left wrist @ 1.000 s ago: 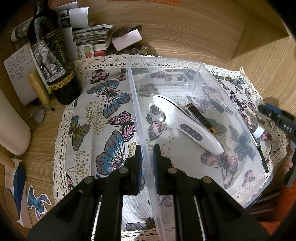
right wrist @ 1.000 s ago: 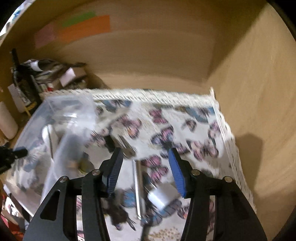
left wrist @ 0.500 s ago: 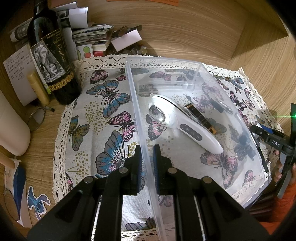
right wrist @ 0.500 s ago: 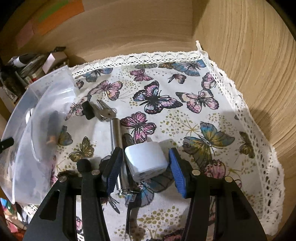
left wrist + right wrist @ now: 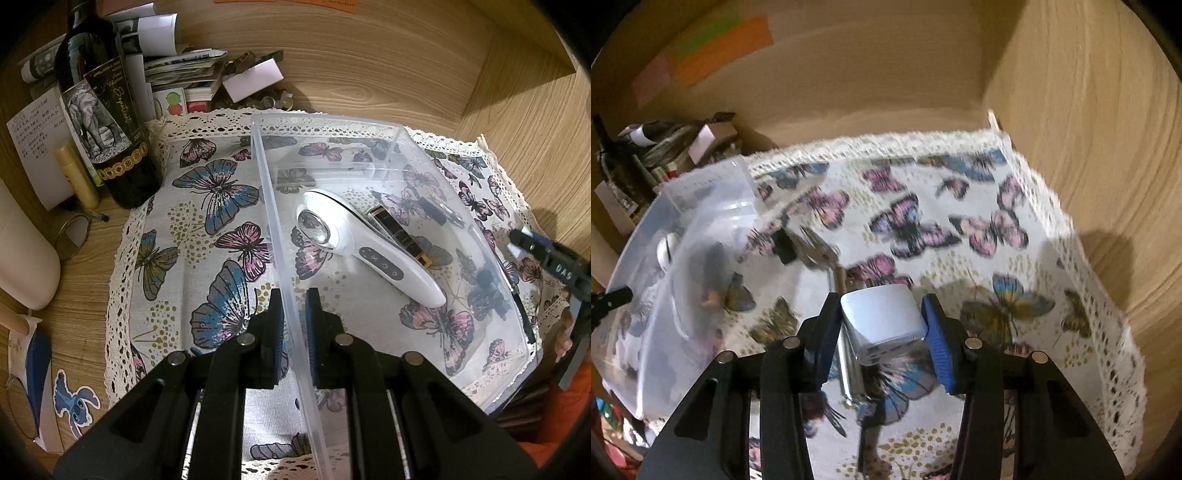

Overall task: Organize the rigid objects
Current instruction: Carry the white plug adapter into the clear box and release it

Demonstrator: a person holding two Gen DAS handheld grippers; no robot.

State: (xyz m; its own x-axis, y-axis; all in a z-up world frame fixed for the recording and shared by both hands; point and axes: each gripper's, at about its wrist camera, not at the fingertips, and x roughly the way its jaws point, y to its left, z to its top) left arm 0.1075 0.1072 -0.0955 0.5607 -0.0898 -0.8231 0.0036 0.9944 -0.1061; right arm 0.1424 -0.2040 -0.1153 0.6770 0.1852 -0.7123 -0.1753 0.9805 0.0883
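Note:
My left gripper [image 5: 294, 325] is shut on the near left wall of a clear plastic bin [image 5: 273, 236]. In the bin lie a white handheld device [image 5: 369, 247] and a black and gold tube [image 5: 400, 236]. My right gripper [image 5: 882, 325] is shut on a white charger cube [image 5: 884, 321], held above the butterfly cloth [image 5: 960, 229]. Under it lie a silver pen [image 5: 847, 369] and a bunch of keys [image 5: 809, 247]. The bin [image 5: 676, 295] stands to the left in the right wrist view. The right gripper [image 5: 546, 258] shows at the right edge of the left wrist view.
A dark wine bottle [image 5: 99, 110], a yellow tube [image 5: 75, 173], papers [image 5: 184, 62] and small boxes stand at the back left. A white cylinder [image 5: 22, 254] lies at the left. Wooden walls [image 5: 1089, 147] close the back and right.
My right gripper has closed on the white charger cube and lifted it off the cloth. The left gripper and bin have not moved.

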